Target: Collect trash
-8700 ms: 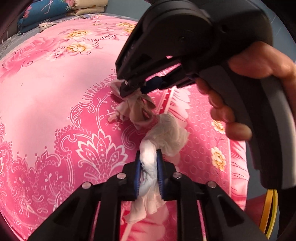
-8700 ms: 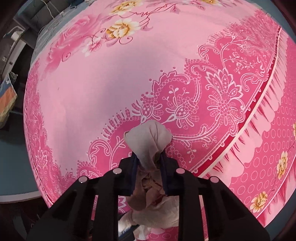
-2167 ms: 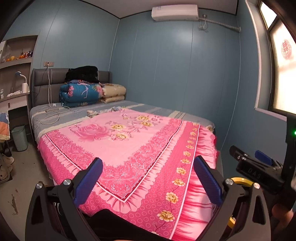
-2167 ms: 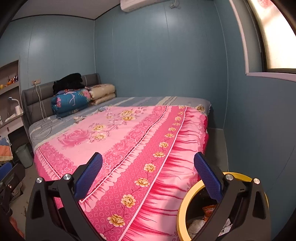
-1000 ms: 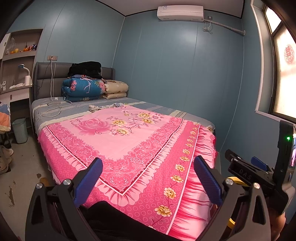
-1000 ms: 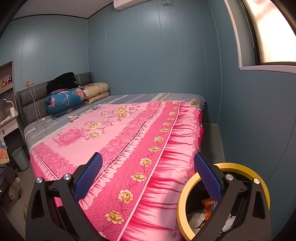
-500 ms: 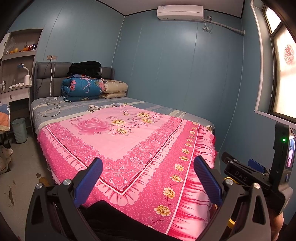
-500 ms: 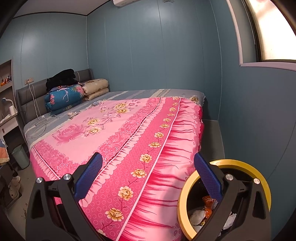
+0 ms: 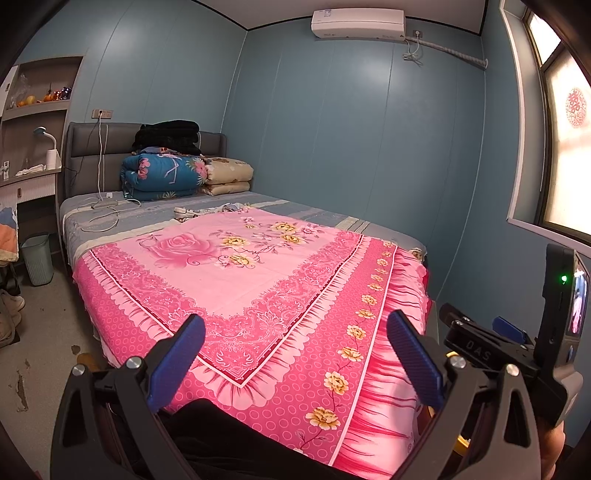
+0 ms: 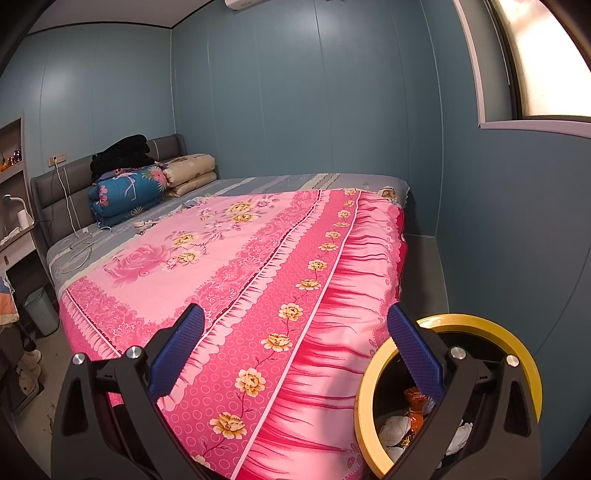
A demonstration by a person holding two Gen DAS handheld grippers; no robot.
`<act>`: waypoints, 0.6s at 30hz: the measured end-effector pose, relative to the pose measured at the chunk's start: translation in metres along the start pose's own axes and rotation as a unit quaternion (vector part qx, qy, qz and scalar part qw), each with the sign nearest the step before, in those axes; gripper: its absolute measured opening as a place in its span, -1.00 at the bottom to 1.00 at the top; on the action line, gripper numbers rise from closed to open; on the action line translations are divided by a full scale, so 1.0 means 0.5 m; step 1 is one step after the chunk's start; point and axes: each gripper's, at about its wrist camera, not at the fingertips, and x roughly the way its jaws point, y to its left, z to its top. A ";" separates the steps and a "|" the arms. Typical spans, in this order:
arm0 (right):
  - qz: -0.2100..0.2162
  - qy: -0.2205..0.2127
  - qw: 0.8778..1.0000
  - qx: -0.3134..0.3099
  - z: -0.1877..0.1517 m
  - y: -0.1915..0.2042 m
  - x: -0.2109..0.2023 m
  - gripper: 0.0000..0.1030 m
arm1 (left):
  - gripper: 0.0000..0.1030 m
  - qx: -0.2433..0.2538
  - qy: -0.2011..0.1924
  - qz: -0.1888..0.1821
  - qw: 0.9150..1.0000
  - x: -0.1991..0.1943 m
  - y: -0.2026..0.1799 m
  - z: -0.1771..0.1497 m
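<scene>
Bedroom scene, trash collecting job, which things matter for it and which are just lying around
Belongs to the job:
yellow-rimmed bin
crumpled trash inside it
left gripper, open
right gripper, open

Just lying about:
pink bedspread
folded quilts
charging cable
small grey bin

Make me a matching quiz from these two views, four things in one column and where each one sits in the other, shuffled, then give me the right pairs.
Things:
1. trash bin
2. air conditioner
3. folded blue quilt
4. crumpled tissues

Places:
A. high on the wall near the ceiling
B. inside the yellow-rimmed bin
C. on the floor beside the pink bedspread
D. at the head of the bed, by the headboard

Pairs: 1-C, 2-A, 3-D, 4-B
</scene>
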 end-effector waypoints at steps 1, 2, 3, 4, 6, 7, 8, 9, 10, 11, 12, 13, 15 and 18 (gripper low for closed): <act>0.000 0.001 1.000 0.000 0.000 0.000 0.001 0.85 | 0.84 0.000 0.001 -0.001 1.000 0.000 0.000 -0.001; 0.000 0.001 1.000 0.000 0.000 0.000 0.002 0.85 | 0.84 0.000 0.001 0.000 1.000 0.001 0.000 -0.001; 0.000 0.002 1.000 -0.001 -0.001 0.001 0.002 0.85 | 0.84 -0.001 0.001 0.000 1.000 0.002 0.000 -0.001; 0.000 0.003 1.000 0.000 0.000 0.001 0.002 0.85 | 0.84 0.000 0.001 -0.001 1.000 0.002 0.001 0.000; 0.000 0.003 1.000 0.000 0.000 0.000 0.004 0.85 | 0.84 0.000 0.001 -0.001 1.000 0.002 0.000 0.000; 0.000 0.003 1.000 0.000 0.000 0.000 0.005 0.85 | 0.84 0.000 0.001 -0.001 1.000 0.002 0.001 0.000; 0.000 0.003 1.000 0.000 0.000 -0.001 0.005 0.85 | 0.84 0.000 0.002 -0.001 1.000 0.003 0.001 -0.001; 0.002 0.003 1.000 0.000 -0.001 -0.001 0.005 0.85 | 0.84 -0.001 0.003 -0.001 1.000 0.003 0.000 -0.001; 0.001 0.003 1.000 0.000 -0.001 -0.001 0.005 0.85 | 0.84 -0.001 0.004 -0.001 1.000 0.003 0.001 0.000; 0.001 0.003 1.000 0.000 -0.001 -0.001 0.006 0.85 | 0.84 -0.002 0.004 -0.001 1.000 0.004 0.002 0.001; 0.001 0.003 1.000 0.000 -0.001 -0.001 0.006 0.85 | 0.84 -0.002 0.005 -0.002 1.000 0.004 0.002 0.001; 0.001 0.003 1.000 0.000 -0.001 -0.001 0.007 0.85 | 0.84 -0.003 0.005 -0.002 1.000 0.004 0.002 0.000; 0.001 0.004 1.000 0.000 -0.001 -0.001 0.007 0.85 | 0.84 -0.003 0.005 -0.002 1.000 0.004 0.002 0.000; 0.002 0.005 1.000 -0.001 -0.001 0.001 0.006 0.85 | 0.84 -0.002 0.005 -0.002 1.000 0.004 0.001 0.000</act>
